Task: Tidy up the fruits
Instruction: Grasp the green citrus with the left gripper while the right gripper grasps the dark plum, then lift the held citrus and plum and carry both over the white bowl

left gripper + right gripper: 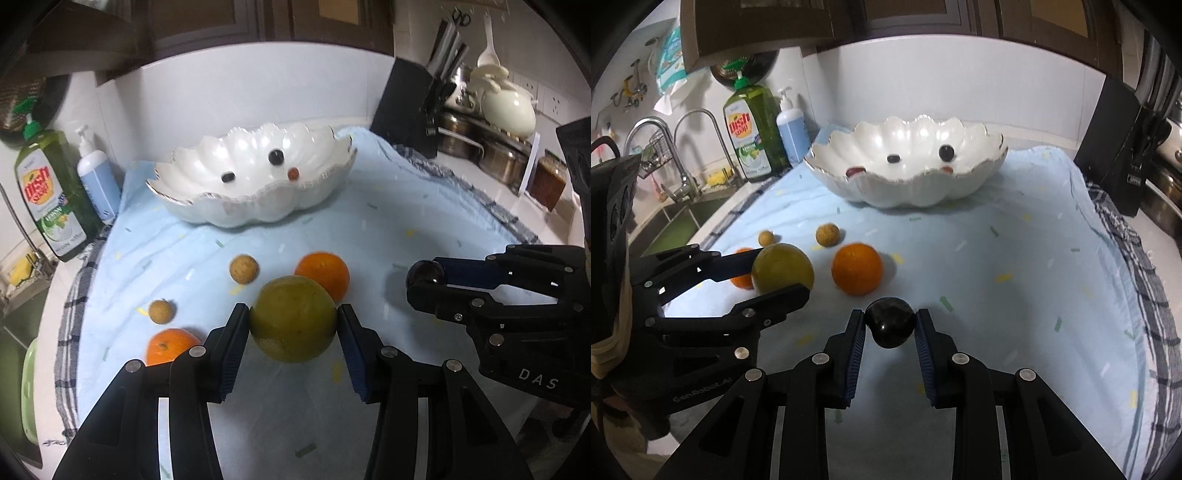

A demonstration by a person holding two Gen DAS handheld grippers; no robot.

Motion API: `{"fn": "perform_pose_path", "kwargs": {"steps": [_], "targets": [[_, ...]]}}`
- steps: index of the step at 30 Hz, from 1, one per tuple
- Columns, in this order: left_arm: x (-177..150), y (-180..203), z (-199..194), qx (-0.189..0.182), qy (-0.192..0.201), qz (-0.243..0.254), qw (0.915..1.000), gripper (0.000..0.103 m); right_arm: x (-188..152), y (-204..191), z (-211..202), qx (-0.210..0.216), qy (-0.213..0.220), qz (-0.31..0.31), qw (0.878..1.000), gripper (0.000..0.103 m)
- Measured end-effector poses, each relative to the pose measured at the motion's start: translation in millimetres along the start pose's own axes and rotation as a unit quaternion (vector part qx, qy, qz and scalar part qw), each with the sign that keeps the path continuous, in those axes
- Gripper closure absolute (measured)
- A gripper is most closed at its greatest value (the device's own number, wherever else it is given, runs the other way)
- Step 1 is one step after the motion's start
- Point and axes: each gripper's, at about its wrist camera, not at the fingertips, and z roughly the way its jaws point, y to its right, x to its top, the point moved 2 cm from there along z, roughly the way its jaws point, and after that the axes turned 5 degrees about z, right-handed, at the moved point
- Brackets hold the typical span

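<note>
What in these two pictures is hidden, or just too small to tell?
- Small fruits in the white bowl: too tiny in both views to name. The bowl's front rim half hides a red one in the right wrist view.
- One orange: mostly behind the left gripper and its green fruit in the right wrist view.
- Undersides of the green fruit and the dark fruit in the right gripper: whether they touch the cloth is unclear.

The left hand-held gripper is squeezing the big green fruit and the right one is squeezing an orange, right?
Not quite. The right hand-held gripper is squeezing a dark, shiny round fruit, not an orange; the right wrist view shows it. The left hand-held gripper is indeed squeezing the big green fruit.
</note>
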Motion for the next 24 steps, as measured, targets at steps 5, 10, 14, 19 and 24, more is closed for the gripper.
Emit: {"fn": "perform_pose_path", "kwargs": {"steps": [5,10,14,19,24], "targets": [[12.6,-6.1,-19.5,0.011,0.03,-0.008,0.9994,0.055,15.7,-4.7,-13.7,0.004,0.029,-0.006,1.0,0.074],[26.2,-15.9,-36.5,0.022,0.057,-0.018,0.998,0.055,31.1,-10.6,-26.7,0.011,0.057,-0.011,0.998,0.074],[36.1,-21.9,-47.0,0.031,0.073,-0.024,0.9966,0.055,43.7,-14.9,-33.6,0.016,0.075,-0.014,0.997,0.074],[49.1,-32.7,-55.5,0.034,0.091,-0.035,0.9946,0.055,59.1,-18.4,-39.4,0.016,0.1,-0.018,0.995,0.074],[60.5,-39.8,-59.8,0.036,0.106,-0.038,0.993,0.055,74.5,-20.2,-43.8,0.01,0.12,-0.021,0.993,0.074]]}}
